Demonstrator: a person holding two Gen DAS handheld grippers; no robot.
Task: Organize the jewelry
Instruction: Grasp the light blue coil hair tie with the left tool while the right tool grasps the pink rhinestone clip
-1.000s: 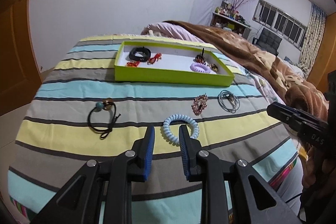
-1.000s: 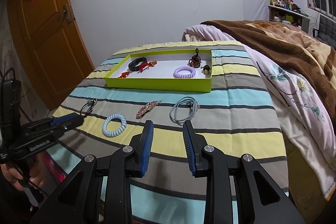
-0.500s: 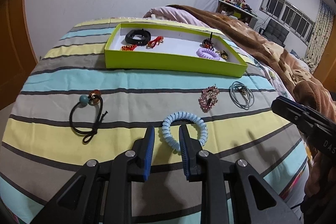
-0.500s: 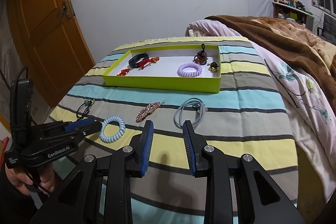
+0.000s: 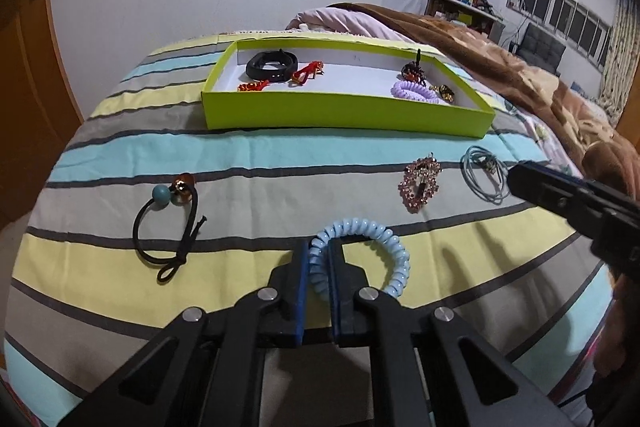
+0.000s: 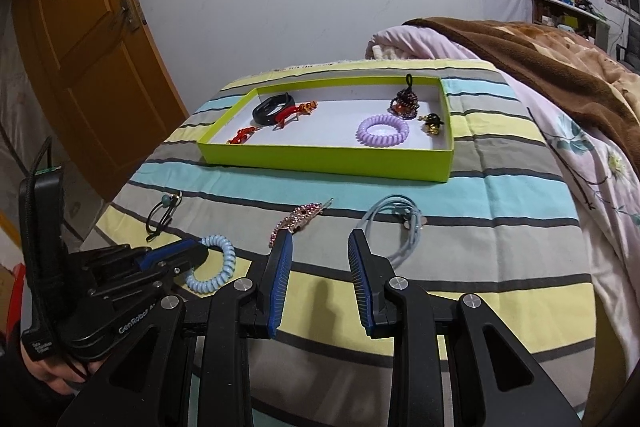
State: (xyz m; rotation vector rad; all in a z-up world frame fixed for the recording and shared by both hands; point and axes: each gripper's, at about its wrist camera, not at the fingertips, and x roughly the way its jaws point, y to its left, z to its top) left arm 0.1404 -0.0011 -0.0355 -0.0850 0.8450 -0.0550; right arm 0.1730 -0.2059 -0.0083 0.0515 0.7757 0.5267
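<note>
My left gripper (image 5: 319, 259) is shut on the near-left side of a light blue coil hair tie (image 5: 384, 243) that lies on the striped bedspread; it also shows in the right wrist view (image 6: 218, 263). My right gripper (image 6: 320, 247) is open and empty above the bedspread, between a pink rhinestone clip (image 6: 298, 219) and a grey-blue cord loop (image 6: 394, 223). A green tray (image 5: 344, 111) at the back holds a black band (image 5: 272, 63), red pieces, a purple coil tie (image 6: 382, 131) and dark charms.
A black hair elastic with a teal bead (image 5: 168, 223) lies at the left. The rhinestone clip (image 5: 420, 181) and the cord loop (image 5: 482, 175) lie in front of the tray. A brown blanket (image 6: 552, 59) covers the right side. A wooden door (image 6: 80, 39) stands at the left.
My left gripper moved forward and closed on the blue coil tie. My right gripper moved slightly forward and stayed open.
</note>
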